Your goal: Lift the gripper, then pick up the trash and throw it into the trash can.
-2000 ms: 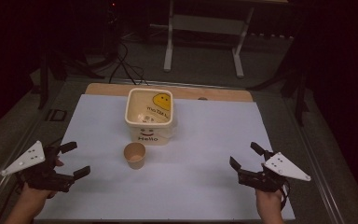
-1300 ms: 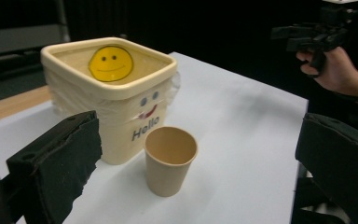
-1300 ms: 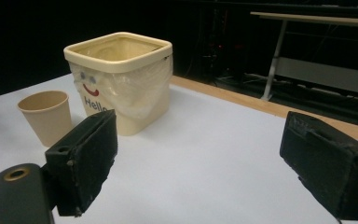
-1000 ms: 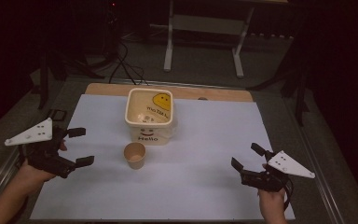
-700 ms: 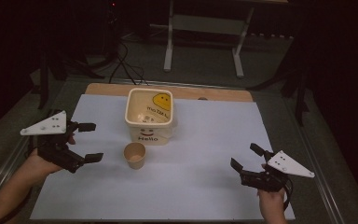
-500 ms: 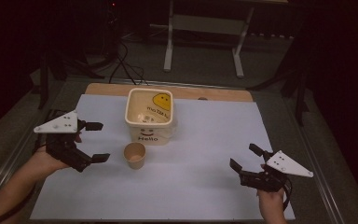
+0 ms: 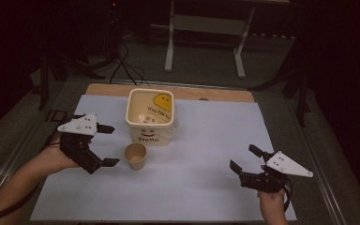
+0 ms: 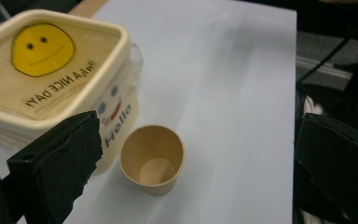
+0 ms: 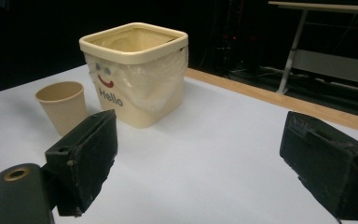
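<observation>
On the table (image 7: 206,187), a white sheet covers most of the top, with a strip of bare wood showing along the far edge. The tub (image 7: 150,115) stands upright near the far middle of the sheet. It is cream-coloured, square with rounded corners, open at the top, and lined with a clear bag. Its inner floor carries a yellow smiley face; its near wall carries a printed face and the word "Hello". In the left gripper view the tub (image 8: 51,79) sits at upper left, partly behind one jaw. In the right gripper view the tub (image 9: 135,70) stands beyond the jaws.

The left gripper (image 7: 108,145) is held just left of the cup, jaws spread wide and holding nothing. Its opening faces the cup; no jaw touches the cup or the tub.

The right gripper (image 7: 246,159) is held over the near right part of the sheet, well apart from the tub and cup. Its jaws are also spread and hold nothing.

The cup (image 7: 135,156) is a brown paper cup, upright and empty, standing just in front of the tub's near wall. In the left gripper view the cup (image 8: 153,158) lies between the two jaws, closer to the one on the tub's side. In the right gripper view the cup (image 9: 63,105) stands left of the tub.
</observation>
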Demonstrator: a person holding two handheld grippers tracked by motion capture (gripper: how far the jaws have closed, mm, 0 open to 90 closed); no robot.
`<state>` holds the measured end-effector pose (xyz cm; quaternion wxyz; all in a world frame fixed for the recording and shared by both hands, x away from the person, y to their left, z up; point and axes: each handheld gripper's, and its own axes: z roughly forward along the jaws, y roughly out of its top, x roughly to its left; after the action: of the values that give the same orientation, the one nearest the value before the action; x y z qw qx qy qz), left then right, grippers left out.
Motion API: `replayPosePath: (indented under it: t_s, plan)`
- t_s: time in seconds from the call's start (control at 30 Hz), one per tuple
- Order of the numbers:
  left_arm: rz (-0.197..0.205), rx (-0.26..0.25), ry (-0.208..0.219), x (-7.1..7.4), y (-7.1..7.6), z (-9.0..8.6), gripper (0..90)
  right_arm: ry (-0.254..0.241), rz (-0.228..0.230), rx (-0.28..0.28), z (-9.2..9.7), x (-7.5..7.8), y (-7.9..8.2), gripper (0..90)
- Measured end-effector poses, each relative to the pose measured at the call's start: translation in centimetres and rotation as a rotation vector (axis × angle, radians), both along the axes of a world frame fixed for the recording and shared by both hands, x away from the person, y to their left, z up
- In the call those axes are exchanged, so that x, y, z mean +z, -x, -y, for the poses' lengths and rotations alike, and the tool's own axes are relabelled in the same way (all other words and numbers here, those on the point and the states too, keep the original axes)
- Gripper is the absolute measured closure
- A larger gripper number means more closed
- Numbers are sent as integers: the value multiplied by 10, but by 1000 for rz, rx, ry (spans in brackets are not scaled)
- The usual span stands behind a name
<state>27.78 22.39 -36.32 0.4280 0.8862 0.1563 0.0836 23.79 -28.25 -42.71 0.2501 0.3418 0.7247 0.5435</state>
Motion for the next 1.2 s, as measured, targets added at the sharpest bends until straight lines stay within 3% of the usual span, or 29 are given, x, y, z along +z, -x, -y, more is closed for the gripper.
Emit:
replayPosePath:
  t_s: [0.33, 0.53, 0.57, 0.93, 1.2]
  plan:
    - [17, -40, -128, 6, -3, 17, 14, 3, -9, 10, -1, -1, -1, 112]
    - [20, -63, -171, 8, -4, 26, 14, 0, -12, 15, -1, 0, -1, 112]
    - [19, -77, -196, 8, -5, 30, 14, 2, -10, 13, -1, 0, 0, 112]
    - [-6, -116, -263, 0, -10, 46, 23, 8, 10, 25, -2, 1, 1, 112]
    - [-25, -149, -330, -17, -18, 58, 125, 7, 12, 31, -2, 1, 2, 112]
